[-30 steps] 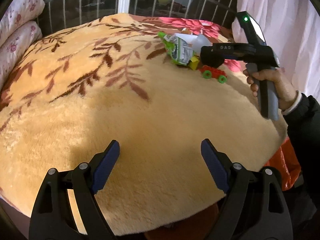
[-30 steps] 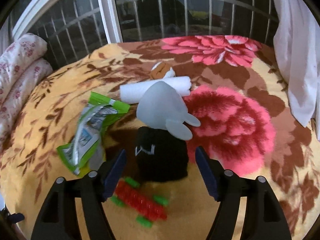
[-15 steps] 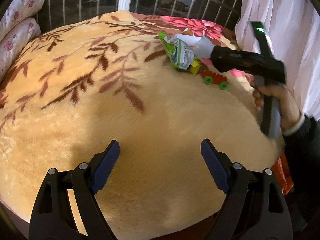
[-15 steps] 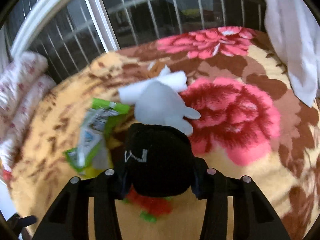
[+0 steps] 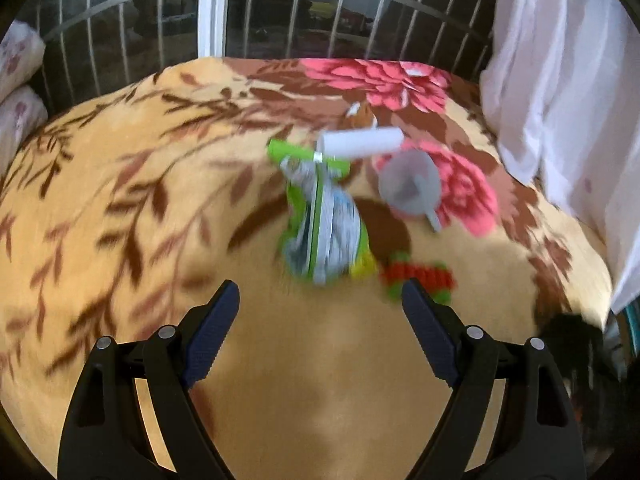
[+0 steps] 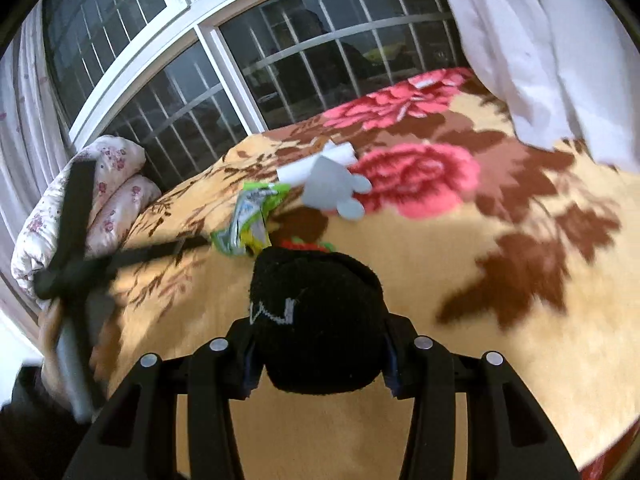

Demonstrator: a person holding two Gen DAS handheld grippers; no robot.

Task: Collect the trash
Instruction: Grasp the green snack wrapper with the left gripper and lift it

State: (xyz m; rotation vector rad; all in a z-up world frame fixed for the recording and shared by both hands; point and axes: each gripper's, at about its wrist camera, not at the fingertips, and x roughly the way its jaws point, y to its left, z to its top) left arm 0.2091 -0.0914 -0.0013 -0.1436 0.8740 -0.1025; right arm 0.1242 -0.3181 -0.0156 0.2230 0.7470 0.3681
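floral blanket (image 5: 120,208) fills both views. left gripper (image 5: 320,312), jaws spread, faces the green wrapper (image 5: 326,228) lying lengthwise straight ahead (nearest); right gripper (image 6: 320,364) pinches a black sock (image 6: 316,320).

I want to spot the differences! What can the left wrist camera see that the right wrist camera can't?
Only the left wrist view shows the open left gripper. Only the right wrist view shows the right gripper shut on a black sock. Both show the green wrapper, white roll, grey funnel and flowery blanket.
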